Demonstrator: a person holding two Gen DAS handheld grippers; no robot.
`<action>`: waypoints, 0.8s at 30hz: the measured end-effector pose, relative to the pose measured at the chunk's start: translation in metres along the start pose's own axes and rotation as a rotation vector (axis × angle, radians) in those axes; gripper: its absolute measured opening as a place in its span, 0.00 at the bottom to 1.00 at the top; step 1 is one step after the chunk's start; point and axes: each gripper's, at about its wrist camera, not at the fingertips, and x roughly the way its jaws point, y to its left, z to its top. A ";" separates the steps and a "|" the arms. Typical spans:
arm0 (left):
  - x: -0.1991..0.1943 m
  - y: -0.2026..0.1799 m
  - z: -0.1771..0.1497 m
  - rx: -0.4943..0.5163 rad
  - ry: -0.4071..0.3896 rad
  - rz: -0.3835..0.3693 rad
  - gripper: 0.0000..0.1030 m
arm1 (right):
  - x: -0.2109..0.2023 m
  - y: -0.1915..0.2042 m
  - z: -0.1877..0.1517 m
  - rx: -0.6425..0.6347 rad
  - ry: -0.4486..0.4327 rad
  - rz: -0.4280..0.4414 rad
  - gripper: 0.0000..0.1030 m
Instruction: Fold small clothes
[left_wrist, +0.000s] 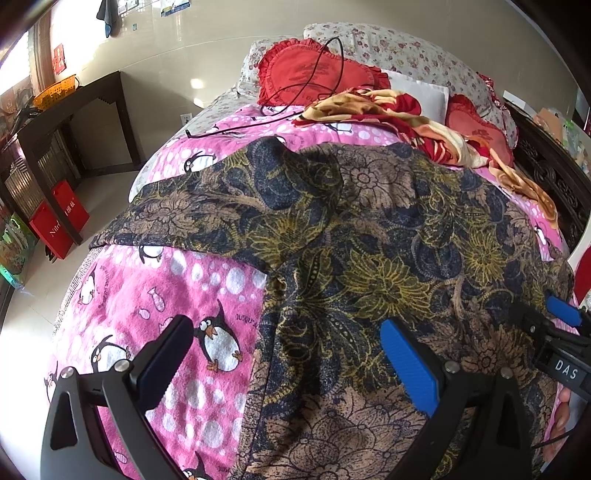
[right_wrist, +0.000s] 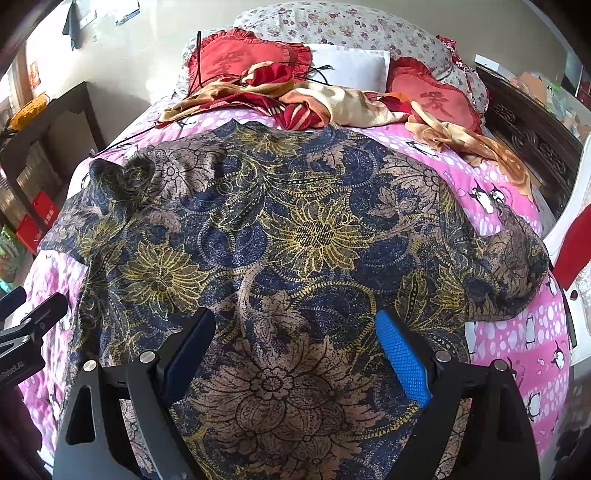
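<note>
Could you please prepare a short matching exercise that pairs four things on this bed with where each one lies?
Things:
1. floral shirt
2. black cable
3. white pillow
4. orange basket

Places:
A. on the dark side table by the wall
B. between the two red heart cushions
C. spread flat on the pink penguin blanket
D. trailing over the left red heart cushion

Pairs: 1-C, 2-D, 3-B, 4-A

The bed carries a pink penguin-print blanket (right_wrist: 517, 343). A floral garment (right_wrist: 295, 236) lies spread on it. Heart cushions (right_wrist: 236, 59), a crumpled floral throw (right_wrist: 332, 99) and a black cable (left_wrist: 332, 66) lie near the head.
</note>
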 end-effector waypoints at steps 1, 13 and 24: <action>0.001 0.001 0.001 -0.001 0.002 -0.002 1.00 | 0.001 0.000 0.000 -0.002 0.000 -0.001 0.83; 0.014 0.053 0.021 -0.074 0.002 -0.010 1.00 | 0.015 0.016 0.004 -0.034 0.016 0.012 0.83; 0.059 0.217 0.050 -0.531 -0.014 -0.044 0.97 | 0.025 0.029 0.005 -0.064 0.037 0.053 0.83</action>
